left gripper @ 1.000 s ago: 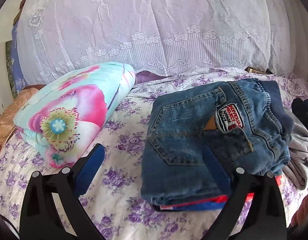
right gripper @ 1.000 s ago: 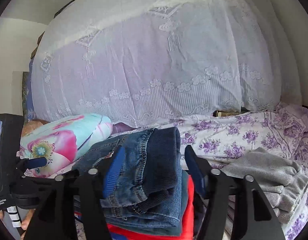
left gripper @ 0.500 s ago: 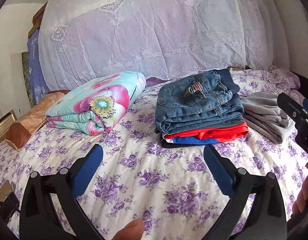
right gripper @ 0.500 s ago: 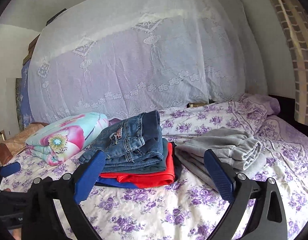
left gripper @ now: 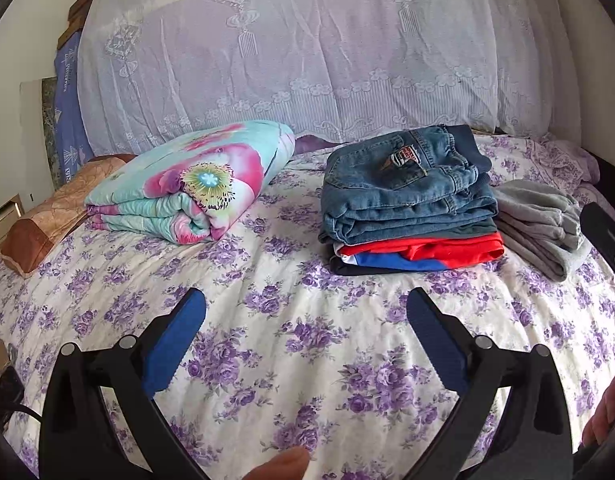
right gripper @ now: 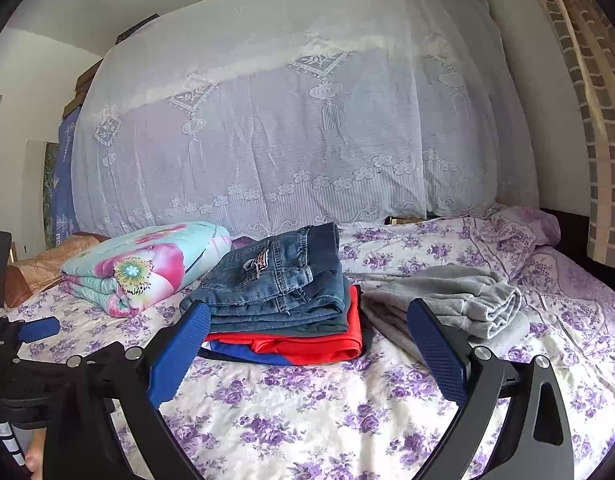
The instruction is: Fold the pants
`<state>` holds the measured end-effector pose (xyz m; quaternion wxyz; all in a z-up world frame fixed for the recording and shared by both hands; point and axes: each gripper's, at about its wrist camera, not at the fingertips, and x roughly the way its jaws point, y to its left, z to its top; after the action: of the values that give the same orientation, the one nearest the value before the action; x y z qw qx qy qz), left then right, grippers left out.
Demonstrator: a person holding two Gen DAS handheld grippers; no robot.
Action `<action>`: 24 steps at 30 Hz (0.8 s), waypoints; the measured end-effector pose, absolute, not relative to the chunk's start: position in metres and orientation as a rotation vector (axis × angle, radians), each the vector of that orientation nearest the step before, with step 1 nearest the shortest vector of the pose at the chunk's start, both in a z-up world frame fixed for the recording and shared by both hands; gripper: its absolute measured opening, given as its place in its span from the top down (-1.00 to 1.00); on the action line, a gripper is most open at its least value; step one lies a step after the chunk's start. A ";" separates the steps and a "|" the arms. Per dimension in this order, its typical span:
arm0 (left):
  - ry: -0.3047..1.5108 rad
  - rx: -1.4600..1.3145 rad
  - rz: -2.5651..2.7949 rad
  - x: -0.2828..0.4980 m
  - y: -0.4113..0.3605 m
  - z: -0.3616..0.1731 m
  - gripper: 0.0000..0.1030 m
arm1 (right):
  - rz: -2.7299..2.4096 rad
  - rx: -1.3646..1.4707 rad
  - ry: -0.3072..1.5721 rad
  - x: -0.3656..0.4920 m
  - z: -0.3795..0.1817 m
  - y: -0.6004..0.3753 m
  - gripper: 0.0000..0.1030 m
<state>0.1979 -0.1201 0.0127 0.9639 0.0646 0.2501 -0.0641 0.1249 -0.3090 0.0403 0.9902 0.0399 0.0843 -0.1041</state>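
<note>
Folded jeans [left gripper: 403, 196] on top of the clothes stack [left gripper: 417, 254], mid-bed.

Left gripper [left gripper: 305, 334] and right gripper [right gripper: 307, 340] both spread wide, holding nothing (grey sweatpants [right gripper: 455, 300] just beside the stack), hovering over the floral bedsheet [left gripper: 267, 360].

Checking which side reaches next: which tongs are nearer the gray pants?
Right. The right tongs open just before the gray pants, beside the folded stack. The left tongs sit farther back and to the left.
</note>
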 end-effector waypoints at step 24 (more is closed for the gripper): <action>0.486 0.170 -0.163 0.185 -0.135 0.010 -0.90 | -0.183 0.046 0.182 0.125 0.036 -0.294 -0.93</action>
<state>0.1851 -0.1348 0.0105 0.9637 0.0842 0.2400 -0.0807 0.1252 -0.2941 0.0364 0.9914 0.0232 0.0909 -0.0911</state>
